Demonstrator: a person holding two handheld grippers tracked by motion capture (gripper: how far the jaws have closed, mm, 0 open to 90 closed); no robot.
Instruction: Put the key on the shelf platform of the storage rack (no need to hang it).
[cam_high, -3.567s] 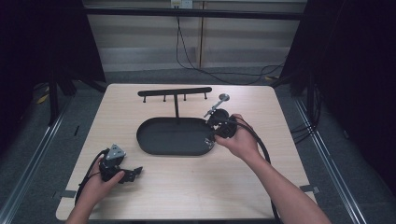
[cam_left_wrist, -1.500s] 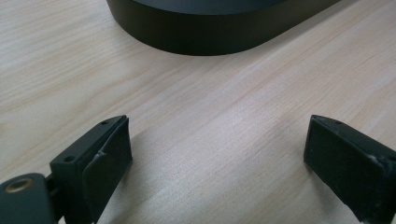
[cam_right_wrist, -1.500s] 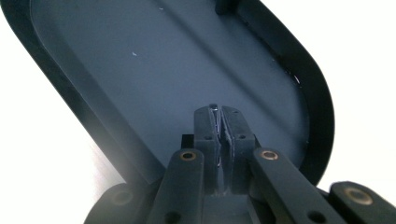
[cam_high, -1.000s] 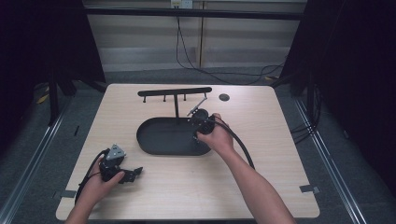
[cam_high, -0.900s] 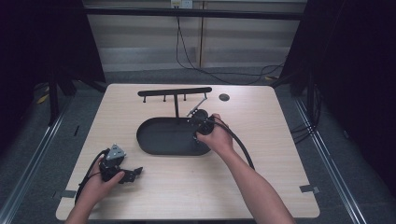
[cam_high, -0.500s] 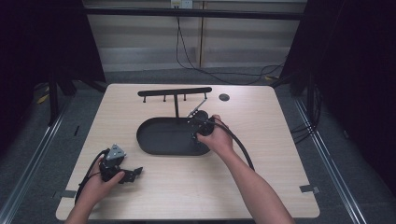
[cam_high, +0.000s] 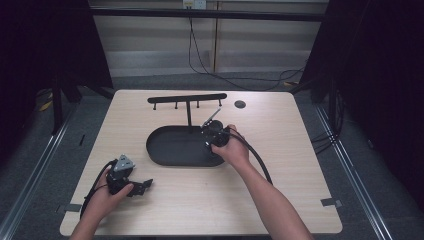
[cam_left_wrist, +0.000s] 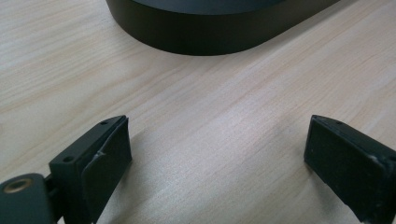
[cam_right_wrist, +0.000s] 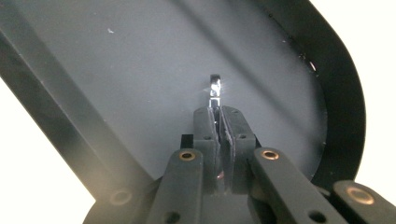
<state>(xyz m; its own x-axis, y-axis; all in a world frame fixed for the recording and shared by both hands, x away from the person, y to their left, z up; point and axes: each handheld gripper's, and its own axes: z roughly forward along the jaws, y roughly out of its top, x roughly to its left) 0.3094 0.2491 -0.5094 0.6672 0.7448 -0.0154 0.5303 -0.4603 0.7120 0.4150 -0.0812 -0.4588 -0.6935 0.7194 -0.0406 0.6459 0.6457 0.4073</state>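
Observation:
A black oval tray (cam_high: 170, 150) lies mid-table, and a T-shaped black rack (cam_high: 187, 98) rises from its far rim. My right gripper (cam_high: 212, 138) hangs over the tray's right end, pointing down into it. It is shut on a thin shiny metal utensil (cam_high: 214, 116) whose upper end slants up and to the right. In the right gripper view the jaws (cam_right_wrist: 219, 116) meet on the metal utensil (cam_right_wrist: 214, 88), and its short tip pokes out above the tray floor (cam_right_wrist: 140, 60). My left gripper (cam_high: 143, 187) rests on the table near the front left, open (cam_left_wrist: 215, 140) and with nothing in it.
A small dark round spot (cam_high: 240, 104) sits on the table top right of the rack. The tray's near wall (cam_left_wrist: 219, 37) lies ahead of the left gripper. Cables trail from both grippers. Bare wood lies right of the tray and along the front.
Since the earliest frame my right gripper has carried the utensil left, from beside the tray's right end to over it. Over the last second it barely moved. The left hand stayed still.

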